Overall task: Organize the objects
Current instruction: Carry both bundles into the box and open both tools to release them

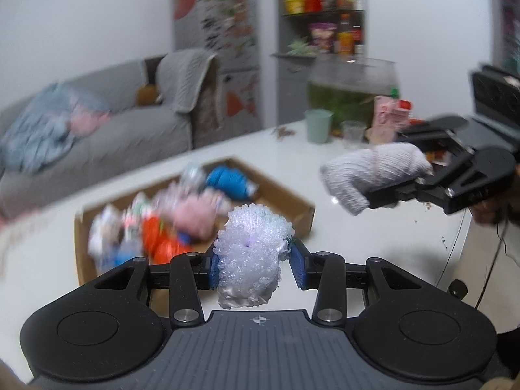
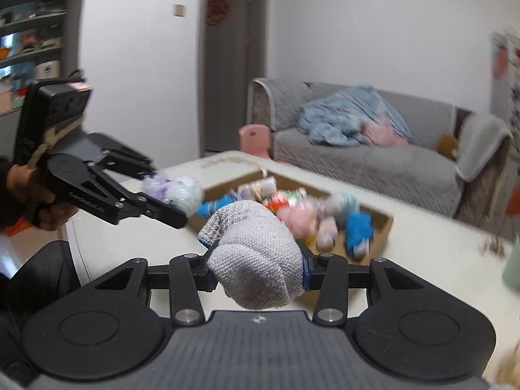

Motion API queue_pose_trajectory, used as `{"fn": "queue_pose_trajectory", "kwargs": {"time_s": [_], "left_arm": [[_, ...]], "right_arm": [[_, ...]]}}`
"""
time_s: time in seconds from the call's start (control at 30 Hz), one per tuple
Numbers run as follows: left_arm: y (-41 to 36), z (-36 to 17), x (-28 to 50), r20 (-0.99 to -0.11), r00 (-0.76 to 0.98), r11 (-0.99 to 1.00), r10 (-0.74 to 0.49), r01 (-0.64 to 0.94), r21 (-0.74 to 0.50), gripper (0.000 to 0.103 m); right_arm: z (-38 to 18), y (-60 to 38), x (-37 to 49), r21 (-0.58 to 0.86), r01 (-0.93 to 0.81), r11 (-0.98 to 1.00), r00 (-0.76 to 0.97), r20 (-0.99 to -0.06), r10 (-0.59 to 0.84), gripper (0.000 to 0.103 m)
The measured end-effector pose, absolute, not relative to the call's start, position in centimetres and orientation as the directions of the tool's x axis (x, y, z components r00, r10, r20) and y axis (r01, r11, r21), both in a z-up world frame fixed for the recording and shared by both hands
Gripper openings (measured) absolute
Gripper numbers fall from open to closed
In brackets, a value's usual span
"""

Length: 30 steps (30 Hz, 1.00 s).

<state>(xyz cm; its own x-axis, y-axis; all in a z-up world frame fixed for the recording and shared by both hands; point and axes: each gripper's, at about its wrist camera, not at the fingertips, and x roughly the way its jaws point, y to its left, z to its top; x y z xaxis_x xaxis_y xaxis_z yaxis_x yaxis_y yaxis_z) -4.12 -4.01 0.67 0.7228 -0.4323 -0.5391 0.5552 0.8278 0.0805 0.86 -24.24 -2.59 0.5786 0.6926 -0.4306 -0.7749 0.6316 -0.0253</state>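
Two bundles held above the cardboard tray

The left gripper (image 1: 256, 268) pinches a fuzzy white bundle (image 1: 252, 253); the right gripper (image 2: 258, 268) pinches a grey knitted bundle (image 2: 253, 256), both over the white table (image 1: 357, 234) beside the cardboard tray (image 1: 286, 195).

glossy white table (image 1: 373, 227); matt cardboard tray (image 1: 292, 200); grey knitted cloth bundle (image 2: 253, 260); nubbly, shiny white pouf (image 1: 250, 260).

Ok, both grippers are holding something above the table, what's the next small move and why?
Probably carry both toward wherever they get sorted. The left gripper holds a fluffy white bundle and the right gripper a grey knit bundle, both clear of the cardboard tray.
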Motion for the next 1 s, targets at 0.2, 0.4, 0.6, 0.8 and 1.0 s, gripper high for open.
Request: {"fn": "queue_pose_trajectory", "kwargs": {"time_s": [0.2, 0.4, 0.6, 0.8, 1.0], "left_arm": [[-6.3, 1.5, 0.7, -0.559, 0.695, 0.787, -0.452, 0.606, 0.117, 0.048], [-7.7, -0.9, 6.0, -0.649, 0.613, 0.765, -0.45, 0.64, 0.073, 0.048], [-7.4, -3.3, 9.6, -0.715, 0.547, 0.765, -0.436, 0.644, 0.025, 0.048], [-7.2, -4.7, 10.9, -0.731, 0.542, 0.788, -0.414, 0.616, 0.011, 0.048], [-6.8, -6.3, 11.9, -0.732, 0.556, 0.827, -0.394, 0.562, -0.018, 0.048]], "right_arm": [[-1.3, -22.9, 5.4, -0.089, -0.791, 0.606, 0.568, -0.478, 0.671, 0.041], [-2.9, -20.7, 9.4, -0.095, -0.805, 0.585, 0.536, -0.54, 0.649, 0.041], [-4.5, -20.2, 12.2, -0.071, -0.813, 0.578, 0.501, -0.591, 0.632, 0.041], [-5.9, -19.9, 13.8, -0.045, -0.819, 0.571, 0.475, -0.611, 0.633, 0.041], [-7.0, -19.8, 14.5, -0.028, -0.817, 0.576, 0.463, -0.627, 0.627, 0.041]]}}
